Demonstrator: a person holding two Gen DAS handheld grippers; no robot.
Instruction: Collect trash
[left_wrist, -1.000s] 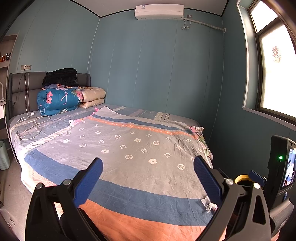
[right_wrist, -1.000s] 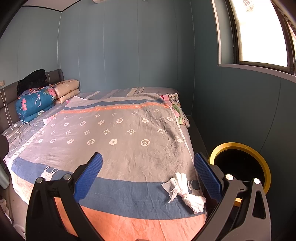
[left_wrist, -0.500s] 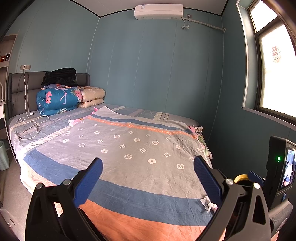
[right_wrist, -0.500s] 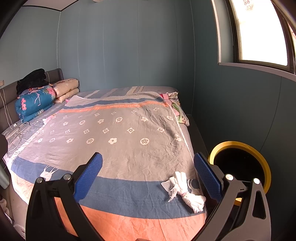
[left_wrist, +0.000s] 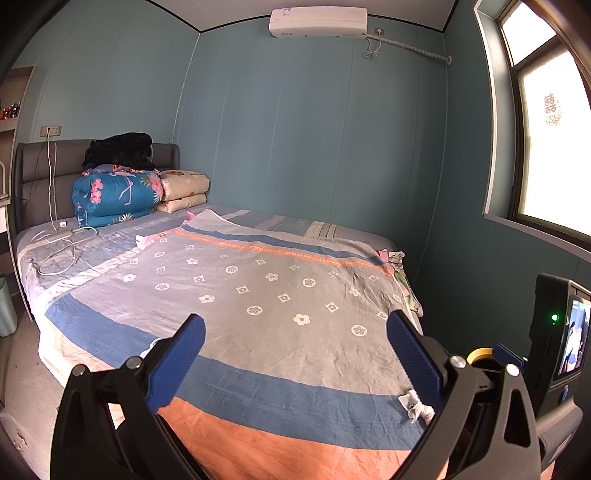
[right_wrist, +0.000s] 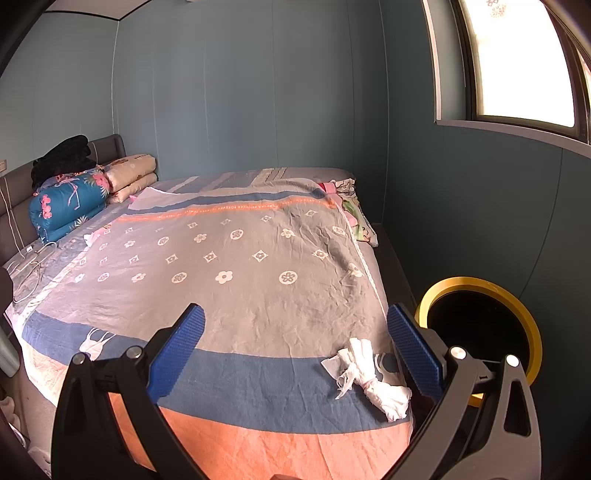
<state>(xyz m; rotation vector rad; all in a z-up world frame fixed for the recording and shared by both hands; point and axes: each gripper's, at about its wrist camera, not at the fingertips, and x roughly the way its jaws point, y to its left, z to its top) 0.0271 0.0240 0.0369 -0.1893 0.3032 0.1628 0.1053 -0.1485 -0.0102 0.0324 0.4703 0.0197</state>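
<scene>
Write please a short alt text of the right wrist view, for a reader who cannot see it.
The open right gripper points over a bed with a grey, blue and orange cover, where a crumpled white tissue lies near the right edge. A yellow-rimmed black bin stands beside the bed, under a window.

Left-wrist view has slid slightly, bed sitting lower in frame; right gripper barely shifted.
</scene>
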